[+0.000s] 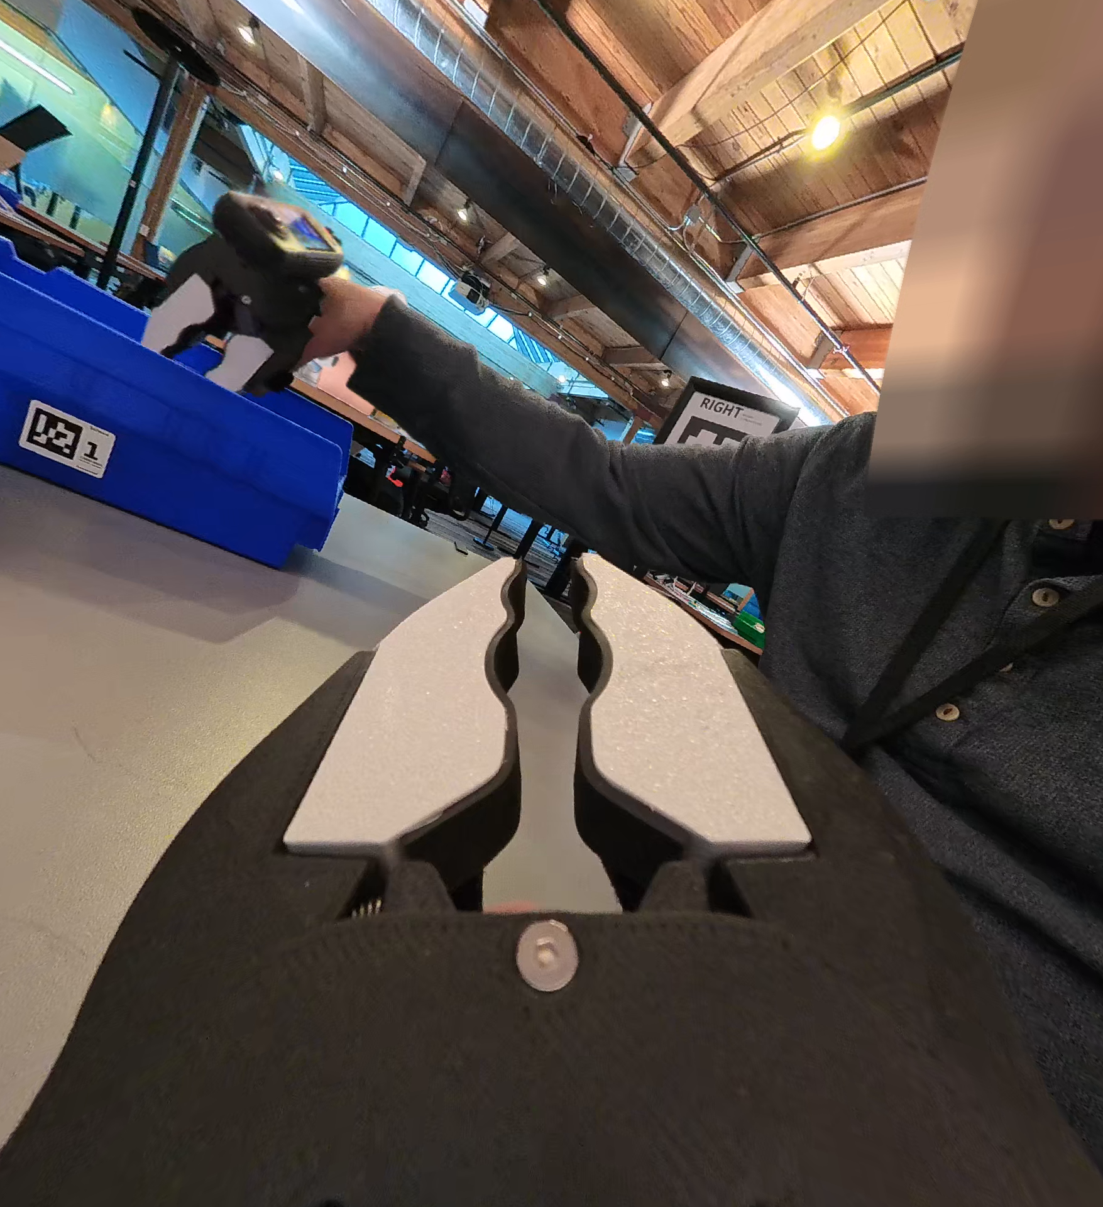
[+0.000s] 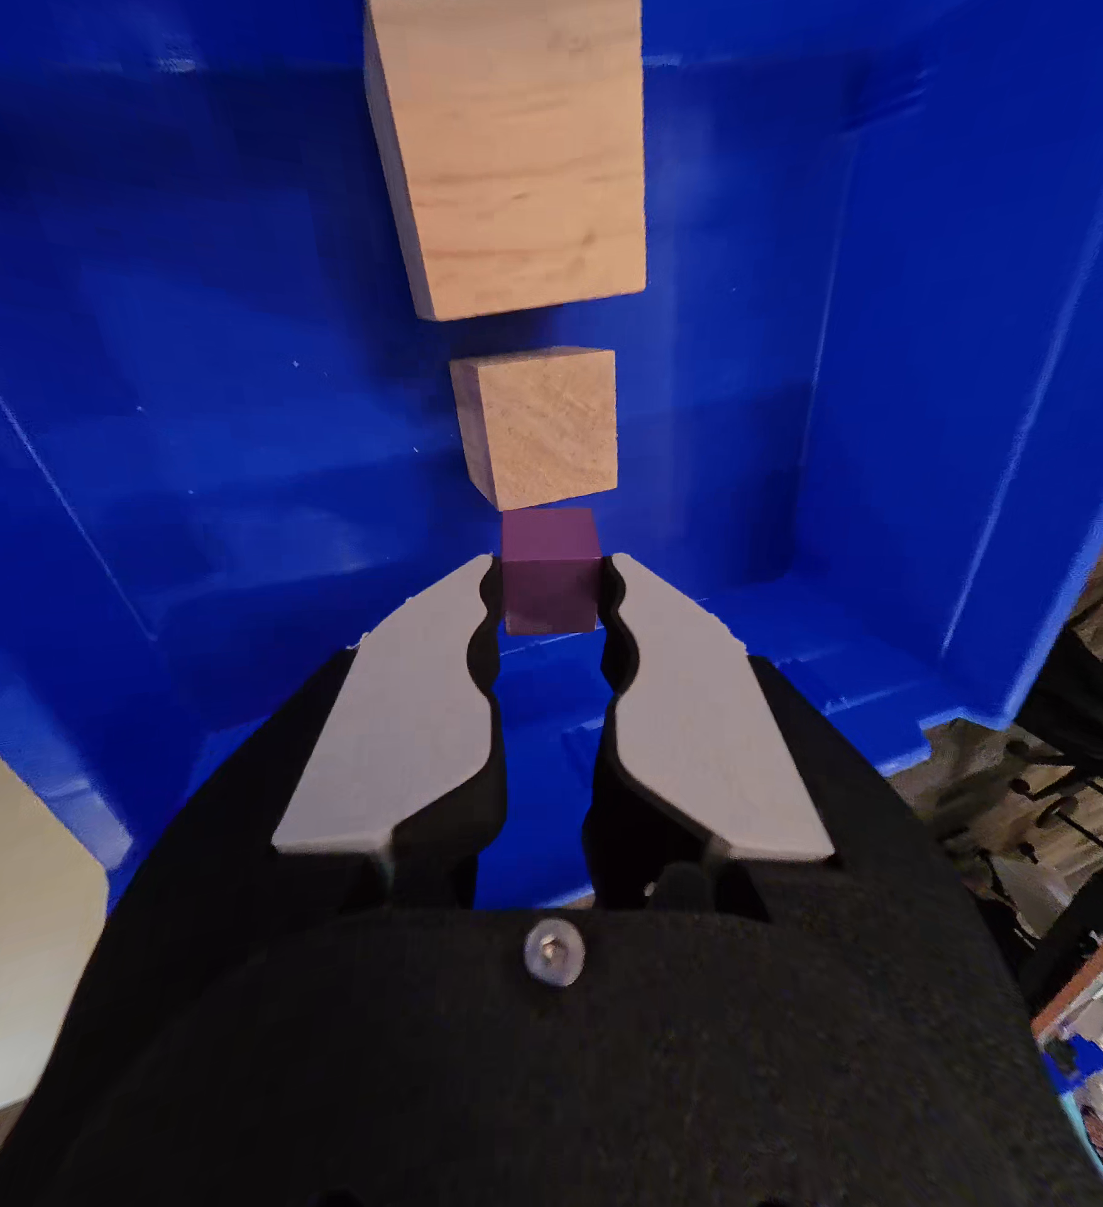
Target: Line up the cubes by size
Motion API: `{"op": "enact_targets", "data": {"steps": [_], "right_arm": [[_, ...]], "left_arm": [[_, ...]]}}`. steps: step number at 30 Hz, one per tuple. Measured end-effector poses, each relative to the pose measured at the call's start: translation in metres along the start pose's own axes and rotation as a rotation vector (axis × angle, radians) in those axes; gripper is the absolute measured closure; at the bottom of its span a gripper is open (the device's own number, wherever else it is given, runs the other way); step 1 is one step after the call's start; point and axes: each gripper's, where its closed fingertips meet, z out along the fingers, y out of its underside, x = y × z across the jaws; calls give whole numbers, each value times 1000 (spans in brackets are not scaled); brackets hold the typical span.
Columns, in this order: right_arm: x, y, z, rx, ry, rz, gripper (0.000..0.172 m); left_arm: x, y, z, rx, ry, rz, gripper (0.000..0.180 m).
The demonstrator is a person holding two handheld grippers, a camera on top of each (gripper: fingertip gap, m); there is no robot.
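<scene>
In the right wrist view my right gripper (image 2: 552, 578) is shut on a small purple cube (image 2: 550, 591), with both pads pressed on its sides, low inside the blue bin (image 2: 209, 392). Just beyond it a medium wooden cube (image 2: 545, 431) and then a large wooden cube (image 2: 516, 157) stand in one line on the bin's floor. The purple cube sits close to the medium cube. In the left wrist view my left gripper (image 1: 547, 575) rests low over the grey table (image 1: 78, 718), its fingers a narrow gap apart with nothing between them. My right gripper (image 1: 222, 369) shows there over the bin (image 1: 176, 470).
The bin stands on the table to the left of my left gripper and bears a black-and-white tag (image 1: 67, 439). A person's grey sleeve (image 1: 535, 457) reaches across to the bin. A black-and-white sign (image 1: 725, 418) stands behind it. Across from one pair of fingers to the other is roughly 45 cm.
</scene>
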Motion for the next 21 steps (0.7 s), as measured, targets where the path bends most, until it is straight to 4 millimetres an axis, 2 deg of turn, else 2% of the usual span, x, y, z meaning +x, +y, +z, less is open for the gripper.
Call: {"op": "enact_targets", "data": {"steps": [2, 10, 13, 21], "right_arm": [[0, 8, 8, -70, -38, -3, 144], [-3, 10, 26, -131, -137, -40, 144], [-6, 14, 31, -190, -157, -73, 144], [-7, 15, 41, -215, -194, -87, 144]], "left_arm": [[1, 0, 0, 2, 4, 1, 168], [1, 0, 0, 2, 13, -2, 168], [1, 0, 0, 0, 15, -1, 168], [2, 0, 0, -2, 17, 0, 168]]}}
